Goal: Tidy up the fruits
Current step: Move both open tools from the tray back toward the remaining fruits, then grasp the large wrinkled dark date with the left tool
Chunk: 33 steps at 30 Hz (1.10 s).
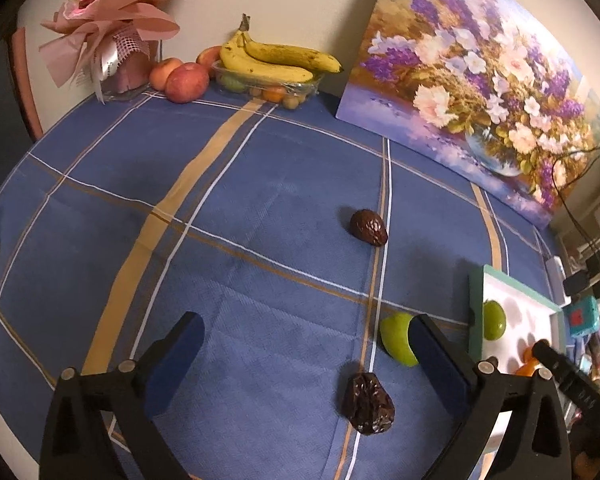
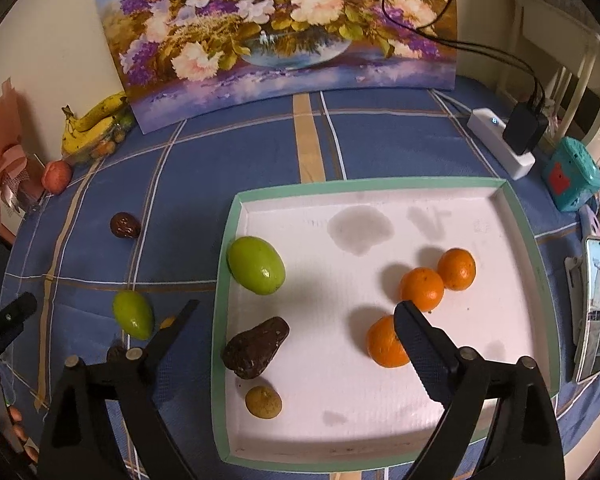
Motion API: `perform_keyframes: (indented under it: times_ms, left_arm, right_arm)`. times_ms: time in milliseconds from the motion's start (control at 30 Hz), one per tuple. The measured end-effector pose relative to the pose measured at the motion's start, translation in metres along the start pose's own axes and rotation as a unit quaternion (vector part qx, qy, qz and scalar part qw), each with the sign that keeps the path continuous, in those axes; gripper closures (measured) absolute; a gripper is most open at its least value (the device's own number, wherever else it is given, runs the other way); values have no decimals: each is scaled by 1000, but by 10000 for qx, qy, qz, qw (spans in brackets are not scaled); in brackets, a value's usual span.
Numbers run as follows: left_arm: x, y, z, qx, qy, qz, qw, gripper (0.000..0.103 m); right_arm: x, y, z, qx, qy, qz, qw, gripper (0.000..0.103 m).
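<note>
My left gripper (image 1: 306,326) is open and empty over the blue tablecloth. A dark wrinkled date (image 1: 368,404) lies between its fingers, a green fruit (image 1: 396,338) touches the right finger's tip, and another date (image 1: 369,227) lies farther off. My right gripper (image 2: 298,308) is open and empty above the white tray (image 2: 520,216). The tray holds a green fruit (image 2: 256,266), a dark date (image 2: 256,346), a small brown fruit (image 2: 264,402) and three oranges (image 2: 422,288). A green fruit (image 2: 133,314) and a date (image 2: 125,225) lie left of the tray.
Bananas (image 1: 276,58) on a clear fruit box, apples (image 1: 186,82) and a pink bouquet (image 1: 112,20) stand at the back. A flower painting (image 2: 284,28) leans on the wall. A power strip (image 2: 500,142), a teal box (image 2: 572,178) and a phone (image 2: 594,308) lie right of the tray.
</note>
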<state>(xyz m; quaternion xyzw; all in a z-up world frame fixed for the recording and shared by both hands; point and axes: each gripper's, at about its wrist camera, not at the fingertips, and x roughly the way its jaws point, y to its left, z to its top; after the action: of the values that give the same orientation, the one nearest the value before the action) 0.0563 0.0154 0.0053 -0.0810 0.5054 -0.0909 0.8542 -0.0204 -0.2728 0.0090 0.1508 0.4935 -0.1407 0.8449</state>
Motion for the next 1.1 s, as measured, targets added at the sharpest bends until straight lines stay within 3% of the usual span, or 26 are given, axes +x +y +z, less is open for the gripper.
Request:
perform_keyframes:
  times_ms: [267, 600, 733, 933, 1000, 1100]
  left_arm:
    - [8, -8, -10, 186, 238, -141, 9994, 0]
    - [28, -22, -26, 369, 1006, -407, 9934, 2]
    - [41, -28, -33, 444, 1289, -515, 9893, 13]
    - [57, -39, -41, 610, 1610, -546, 9835, 17]
    - [63, -44, -44, 715, 1713, -516, 9813, 26]
    - [66, -49, -48, 825, 1793, -472, 9792, 30]
  right_arm:
    - [-4, 7, 2, -51, -36, 149, 9999, 8]
    - [-10, 19, 0, -82, 41, 241, 9997, 8]
    - [-10, 20, -2, -85, 61, 200, 9997, 8]
    - [0, 20, -5, -93, 214, 168, 9996, 8]
    - [2, 19, -5, -98, 240, 154, 9995, 8]
    - [4, 19, -6, -105, 269, 148, 9995, 8]
